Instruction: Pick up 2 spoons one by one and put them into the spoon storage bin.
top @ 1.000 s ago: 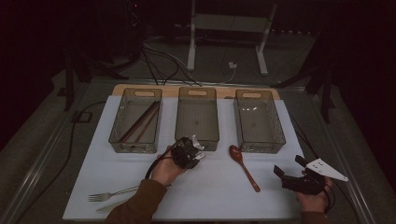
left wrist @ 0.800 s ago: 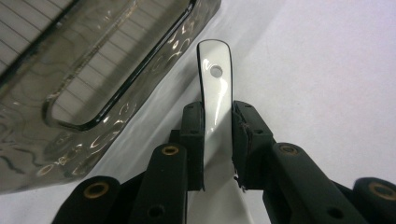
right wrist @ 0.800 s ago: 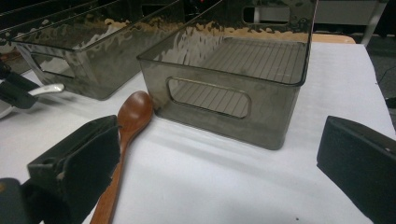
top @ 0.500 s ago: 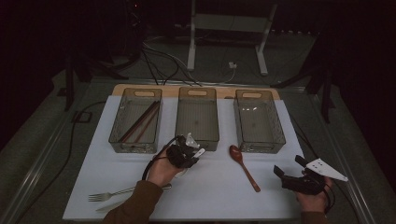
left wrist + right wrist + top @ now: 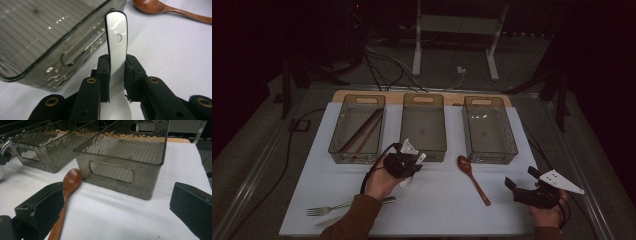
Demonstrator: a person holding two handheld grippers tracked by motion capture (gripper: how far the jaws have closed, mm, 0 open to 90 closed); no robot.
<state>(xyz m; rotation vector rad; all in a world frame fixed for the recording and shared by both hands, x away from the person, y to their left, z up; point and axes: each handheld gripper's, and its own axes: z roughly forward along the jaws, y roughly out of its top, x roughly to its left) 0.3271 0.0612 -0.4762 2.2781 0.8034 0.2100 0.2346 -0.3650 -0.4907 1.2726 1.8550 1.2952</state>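
White ceramic was in your left gripper point(image 5: 117, 82): the jaws were closed narrowly on the handle of a white spoon point(image 5: 117, 45), pads pressing both edges, bowl end toward the wrist. In the high view you held it just off the mat at the near end of the middle bin point(image 5: 424, 125). Your right gripper point(image 5: 532, 192) rested at the near right of the mat with jaws wide apart and nothing between them.

Sorting appeared to be the work in hand. The left bin point(image 5: 358, 129) held chopsticks point(image 5: 362, 131); the middle bin and the right bin point(image 5: 488, 129) looked empty. A wooden spoon point(image 5: 473, 178) lay between the middle and right bins, and a fork point(image 5: 349, 205) lay near left.

Recommendation: you should have lifted the handle tip clear of the bin's near wall before moving farther, kept the grip square so the glazed handle could not twist, lowered it close to the bin floor, and only then opened.
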